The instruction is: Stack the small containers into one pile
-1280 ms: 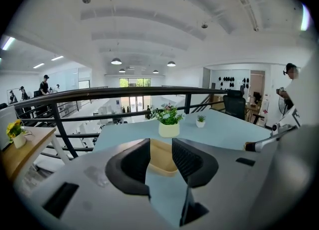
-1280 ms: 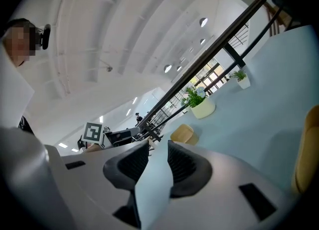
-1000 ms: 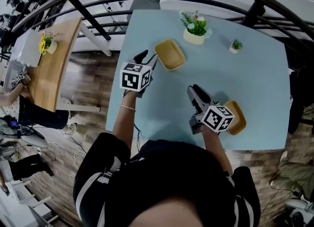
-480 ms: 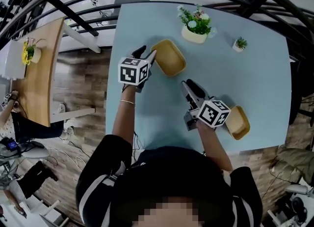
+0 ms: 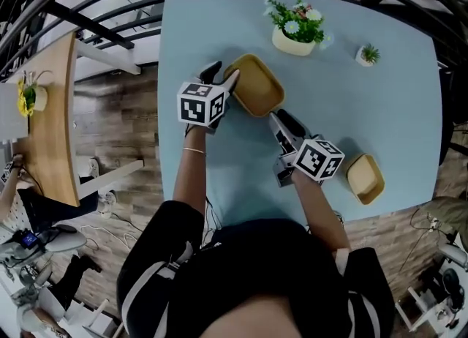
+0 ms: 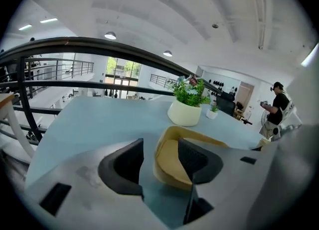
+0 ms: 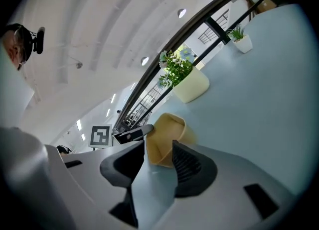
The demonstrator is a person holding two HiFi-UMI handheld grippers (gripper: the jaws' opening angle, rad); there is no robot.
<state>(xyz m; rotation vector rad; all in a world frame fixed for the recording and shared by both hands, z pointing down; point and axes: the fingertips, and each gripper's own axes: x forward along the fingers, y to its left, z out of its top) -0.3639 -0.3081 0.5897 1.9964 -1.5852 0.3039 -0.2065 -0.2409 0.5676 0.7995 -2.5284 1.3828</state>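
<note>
Both grippers have closed in on the tan rounded-rectangular container (image 5: 257, 88) on the pale blue table (image 5: 365, 121) since a second ago.
Left gripper (image 5: 221, 78), forearm stretched forward, has just been spreading its jaws. Its own view shows them released astride the container's near-left wall, not pinching it. Right gripper (image 5: 279, 118) angles up-left at the container's near-right corner, jaws likewise apart and empty. Its view catches the left gripper's marker cube (image 7: 101, 135) beyond the container. Only the head view shows the smaller tan container (image 5: 365, 178), well apart near the table's right edge. A white flowerpot (image 5: 292, 41) stands behind.
</note>
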